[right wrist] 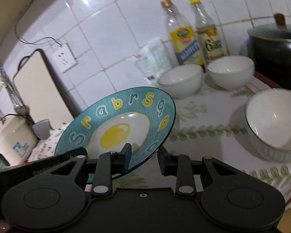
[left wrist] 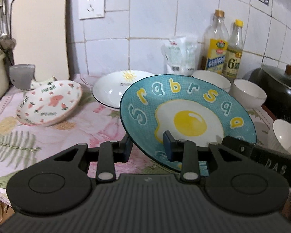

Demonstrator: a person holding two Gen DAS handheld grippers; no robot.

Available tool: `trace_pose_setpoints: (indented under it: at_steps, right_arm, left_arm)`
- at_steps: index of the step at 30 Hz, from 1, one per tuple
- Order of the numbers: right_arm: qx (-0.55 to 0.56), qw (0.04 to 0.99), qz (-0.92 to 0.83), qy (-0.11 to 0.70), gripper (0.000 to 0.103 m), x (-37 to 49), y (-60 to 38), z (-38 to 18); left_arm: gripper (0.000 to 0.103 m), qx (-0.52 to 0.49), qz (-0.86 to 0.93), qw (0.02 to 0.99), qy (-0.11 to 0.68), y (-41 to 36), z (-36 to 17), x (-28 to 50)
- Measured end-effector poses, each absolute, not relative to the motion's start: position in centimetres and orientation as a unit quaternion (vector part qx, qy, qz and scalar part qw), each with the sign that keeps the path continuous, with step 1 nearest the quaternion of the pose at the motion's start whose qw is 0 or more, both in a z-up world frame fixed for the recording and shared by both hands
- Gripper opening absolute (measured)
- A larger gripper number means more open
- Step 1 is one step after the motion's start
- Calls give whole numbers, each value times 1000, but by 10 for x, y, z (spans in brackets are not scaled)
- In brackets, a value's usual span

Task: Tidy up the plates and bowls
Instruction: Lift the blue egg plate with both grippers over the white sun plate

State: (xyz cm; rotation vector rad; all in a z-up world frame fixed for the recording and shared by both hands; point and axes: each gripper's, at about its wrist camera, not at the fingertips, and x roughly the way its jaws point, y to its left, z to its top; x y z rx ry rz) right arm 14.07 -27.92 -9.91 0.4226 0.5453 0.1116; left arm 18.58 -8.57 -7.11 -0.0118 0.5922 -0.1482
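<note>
While it hangs tilted above the table, the teal fried-egg plate is pinched at its near rim by both claws. The left claw has one blue pad over the plate's face and the other under its left edge, closed narrow on the rim. The right claw grips the same plate from the other side, one pad on the face, the other below the right edge.

Behind it on the flowered tablecloth sits a white plate with a sun print, and to the left a strawberry-patterned dish leans tilted. Three white bowls stand to the right, apart from each other. Two oil bottles and a white packet stand against the tiled wall, with a dark lidded pot at far right. A cutting board leans at the left.
</note>
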Motion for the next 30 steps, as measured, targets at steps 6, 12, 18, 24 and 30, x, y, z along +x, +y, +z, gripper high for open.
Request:
trace_pose_setpoints:
  at_steps: [6, 12, 18, 24, 30]
  right_arm:
    - [191, 945, 85, 250, 34, 157, -271, -69]
    - [182, 946, 112, 243, 34, 184, -262, -50]
    - [175, 943, 132, 252, 34, 217, -257, -38]
    - [171, 937, 144, 268, 34, 253, -253, -37]
    - [172, 929, 145, 293, 34, 287, -251, -49]
  left_arm:
    - [32, -30, -69, 958, 278, -67, -48, 193]
    - [32, -37, -61, 958, 277, -53, -27, 214]
    - [32, -46, -56, 955, 289, -40, -17, 240]
    - [32, -58, -59, 947, 311, -30, -20, 270]
    - [32, -67, -62, 940, 330, -24, -38, 302]
